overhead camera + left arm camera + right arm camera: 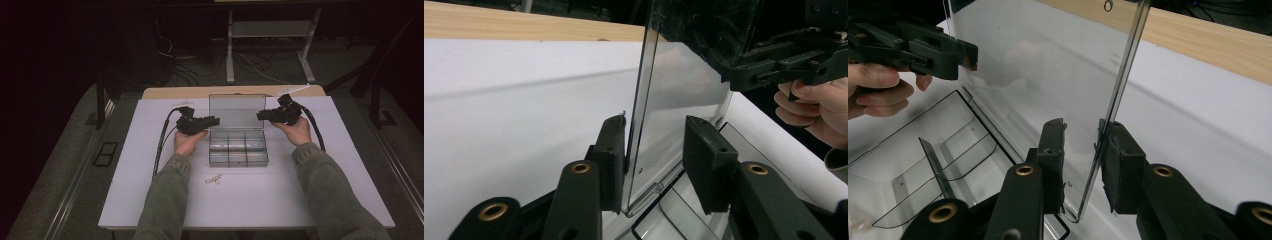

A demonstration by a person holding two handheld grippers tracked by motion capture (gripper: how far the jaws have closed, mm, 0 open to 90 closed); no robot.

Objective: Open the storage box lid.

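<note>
The clear, thin-walled plastic compartment box (238, 148) sits near the middle of the white table (150, 200), its lid (236, 111) upright. It is judged light, stiff, slippery and crackable. The left gripper (655, 155) straddles the lid's left edge, one pad touching. The right gripper (1082, 160) brackets the right edge loosely. The lid's side edges are judged best for taking hold.
</note>
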